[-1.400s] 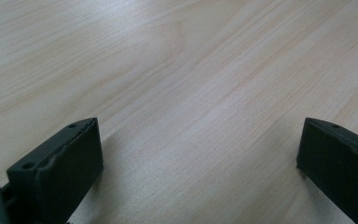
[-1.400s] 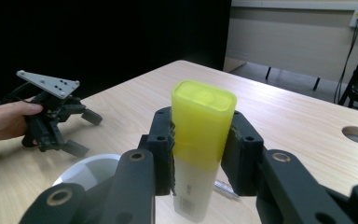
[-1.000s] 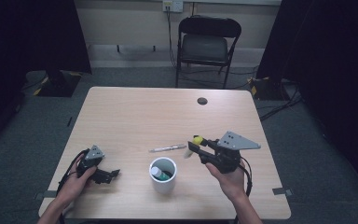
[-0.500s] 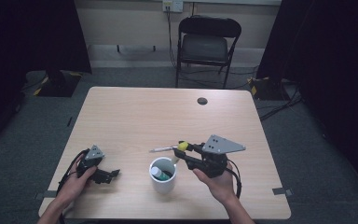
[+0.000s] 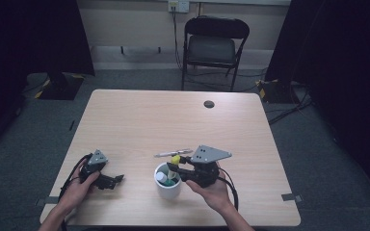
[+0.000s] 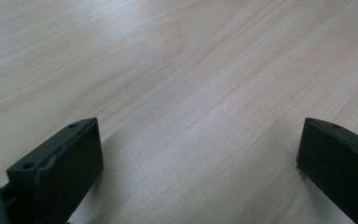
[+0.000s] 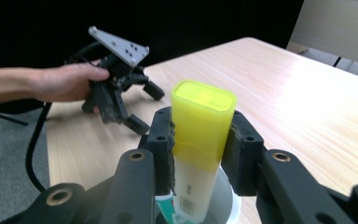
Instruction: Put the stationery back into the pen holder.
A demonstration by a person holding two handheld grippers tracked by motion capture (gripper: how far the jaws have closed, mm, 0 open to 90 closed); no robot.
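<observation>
A highlighter with a yellow cap (image 7: 203,116) stands upright between the jaws of my right gripper (image 7: 200,135), which is shut on it. Its lower end dips into a white cup (image 5: 168,190) near the table's front edge. In the high view the right gripper (image 5: 174,166) hangs just over the cup's rim with the yellow cap (image 5: 175,159) on top. Other pens (image 5: 161,178) stand inside the cup. My left gripper (image 5: 118,180) rests on the table to the left, open, with bare wood between its jaws (image 6: 200,154). It also appears in the right gripper view (image 7: 145,108).
A silver pen (image 5: 173,153) lies on the wooden table (image 5: 139,120) just behind the cup. A small black disc (image 5: 208,104) sits near the far edge. A black folding chair (image 5: 212,48) stands beyond the table.
My right gripper has carried the highlighter leftward and down, from right of the cup to over its rim. The left gripper has stayed where it was.
</observation>
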